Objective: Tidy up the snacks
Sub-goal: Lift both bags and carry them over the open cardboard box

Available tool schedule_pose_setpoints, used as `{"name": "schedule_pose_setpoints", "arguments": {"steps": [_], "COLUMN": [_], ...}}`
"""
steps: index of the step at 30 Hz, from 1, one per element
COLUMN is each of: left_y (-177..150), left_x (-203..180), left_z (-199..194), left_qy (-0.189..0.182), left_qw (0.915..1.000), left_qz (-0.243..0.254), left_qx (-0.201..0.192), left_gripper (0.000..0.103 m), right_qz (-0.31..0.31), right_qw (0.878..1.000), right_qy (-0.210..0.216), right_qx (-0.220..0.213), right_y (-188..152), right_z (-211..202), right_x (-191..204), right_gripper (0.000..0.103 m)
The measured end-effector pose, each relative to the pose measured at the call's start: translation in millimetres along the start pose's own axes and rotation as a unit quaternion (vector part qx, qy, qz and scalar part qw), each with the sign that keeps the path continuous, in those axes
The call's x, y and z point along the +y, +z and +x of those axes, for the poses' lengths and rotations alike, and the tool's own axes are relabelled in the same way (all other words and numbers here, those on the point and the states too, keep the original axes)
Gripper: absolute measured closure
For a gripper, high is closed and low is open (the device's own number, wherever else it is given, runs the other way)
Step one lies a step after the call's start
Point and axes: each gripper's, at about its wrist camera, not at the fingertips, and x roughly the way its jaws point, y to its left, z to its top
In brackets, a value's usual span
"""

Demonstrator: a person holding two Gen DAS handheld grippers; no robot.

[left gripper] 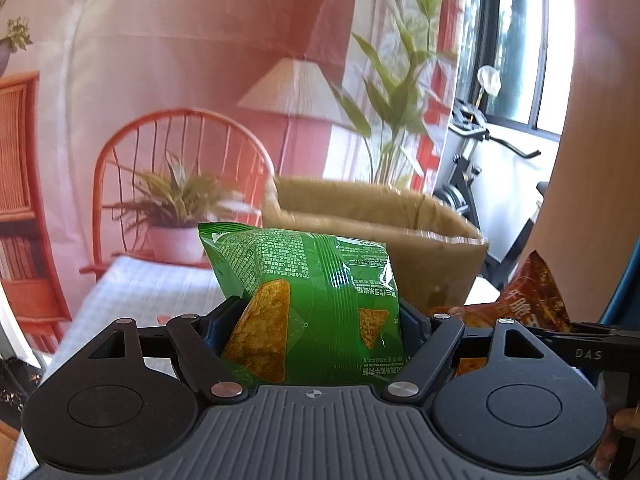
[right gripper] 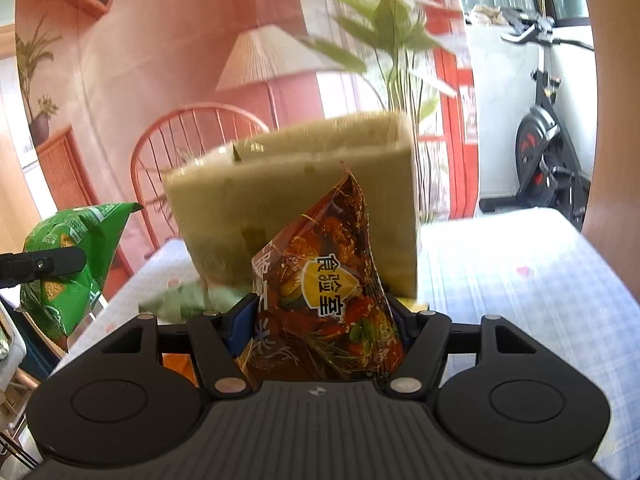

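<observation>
My left gripper (left gripper: 316,320) is shut on a green chip bag (left gripper: 312,292) and holds it upright above the table, in front of an open cardboard box (left gripper: 376,216). My right gripper (right gripper: 324,320) is shut on a brown-red snack bag (right gripper: 328,292), held up just before the same cardboard box (right gripper: 296,188). The green chip bag also shows at the left of the right wrist view (right gripper: 68,256). The brown-red snack bag shows at the right of the left wrist view (left gripper: 528,296).
The table has a pale checked cloth (right gripper: 520,280). A green packet (right gripper: 180,300) lies on it by the box's base. A printed backdrop with chair and lamp (left gripper: 200,100) hangs behind. An exercise bike (right gripper: 548,140) stands at the right.
</observation>
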Motion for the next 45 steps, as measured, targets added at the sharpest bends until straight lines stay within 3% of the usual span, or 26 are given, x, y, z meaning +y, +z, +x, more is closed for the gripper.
{"name": "schedule_pose_setpoints", "arguments": {"steps": [16,29,36,45], "left_y": [87,140,155,139], "left_x": [2,-12,-18,-21], "left_z": [-15,68,140,219], "left_qy": [-0.003,-0.031,-0.046,-0.055], "left_qw": [0.9978,0.9962,0.9969,0.9932], "left_qz": [0.029,0.057,0.061,0.071], "left_qx": [-0.06,-0.059,-0.019,0.073], "left_gripper": [0.022,0.022,0.022,0.022], "right_qz": [-0.019,-0.059,-0.068,-0.067], "right_qw": [0.997,0.995,0.996,0.997], "right_qy": [0.018,0.006,-0.013,-0.032], "right_qx": [-0.067,-0.083,-0.053,0.023], "right_y": [92,170,192,179], "right_z": [-8,50,111,185], "right_x": [5,3,-9,-27], "right_gripper": [0.037,0.037,0.037,0.037]}}
